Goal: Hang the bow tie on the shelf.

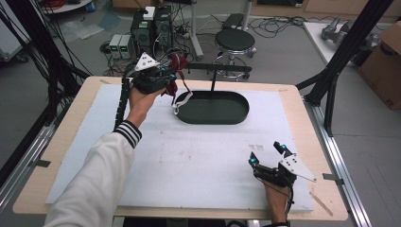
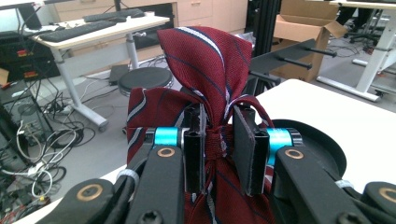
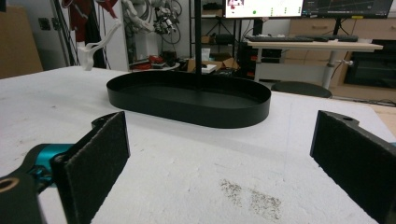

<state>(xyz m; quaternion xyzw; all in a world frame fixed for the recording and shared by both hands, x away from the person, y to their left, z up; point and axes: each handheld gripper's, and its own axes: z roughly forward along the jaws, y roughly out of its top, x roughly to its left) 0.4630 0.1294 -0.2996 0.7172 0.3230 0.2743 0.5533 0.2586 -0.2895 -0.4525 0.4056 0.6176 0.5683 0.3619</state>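
Note:
A dark red striped tie (image 1: 176,71) hangs in the air over the far left of the table, and my left gripper (image 1: 172,74) is shut on it. In the left gripper view the jaws pinch the tie (image 2: 205,60) at its gathered neck, at my left gripper (image 2: 218,135). A white strap (image 1: 182,101) dangles from the tie over the left end of a black oval tray (image 1: 239,116). A thin post with a black crossbar (image 1: 217,68) rises from the tray. My right gripper (image 1: 266,152) rests open near the table's front right, with nothing between its pads (image 3: 100,158).
The white mat (image 1: 189,161) covers the wooden table. In the right gripper view the tray (image 3: 187,109) lies ahead, with the strap (image 3: 95,46) hanging at upper left. Behind the table stand a round stool (image 1: 235,40) and computer boxes (image 1: 151,28). A black frame post (image 1: 345,52) rises at the right.

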